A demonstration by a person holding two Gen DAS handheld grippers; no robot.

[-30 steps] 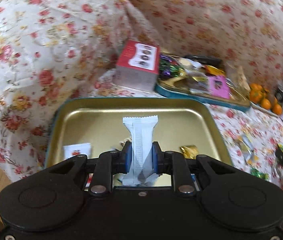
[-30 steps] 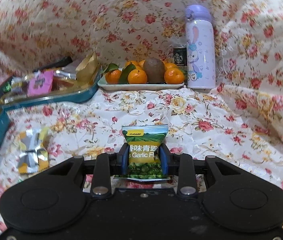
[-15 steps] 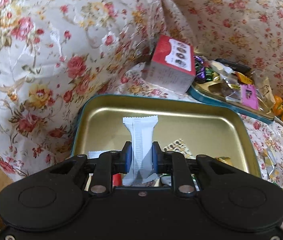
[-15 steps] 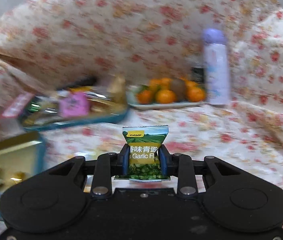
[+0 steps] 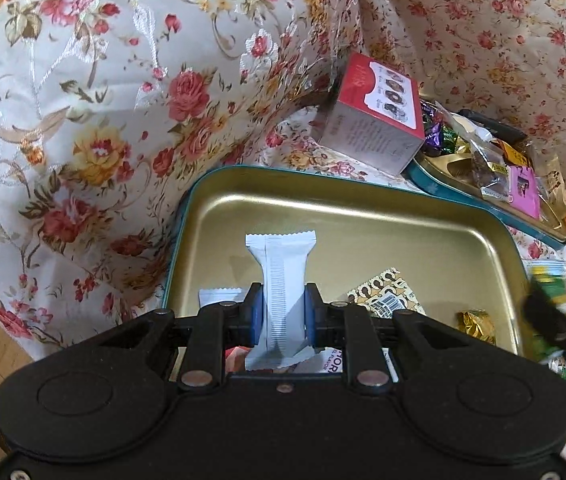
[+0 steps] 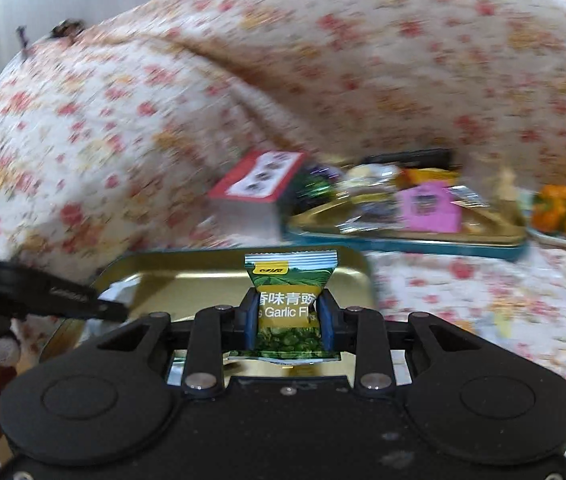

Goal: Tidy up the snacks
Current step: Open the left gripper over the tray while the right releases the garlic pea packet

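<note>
My left gripper [image 5: 281, 312] is shut on a white snack bar packet [image 5: 281, 268] and holds it over the near part of a gold tray with a teal rim [image 5: 363, 220]. Several small snacks lie in that tray, among them a gold-wrapped candy [image 5: 476, 325] and a patterned packet [image 5: 387, 296]. My right gripper [image 6: 288, 318] is shut on a green garlic pea packet [image 6: 289, 300] above the same gold tray [image 6: 203, 280]. It shows blurred at the right edge of the left wrist view [image 5: 551, 312].
A red and grey box [image 5: 375, 120] stands behind the tray. A second tray full of mixed snacks [image 5: 491, 168] lies to the back right, with a plate of oranges [image 6: 563, 216] beyond it. Floral cloth covers the surface and the raised sides.
My right gripper has swung left with the pea packet, from the open cloth to above the gold tray. My left gripper has shifted left over the tray, still holding the white packet.
</note>
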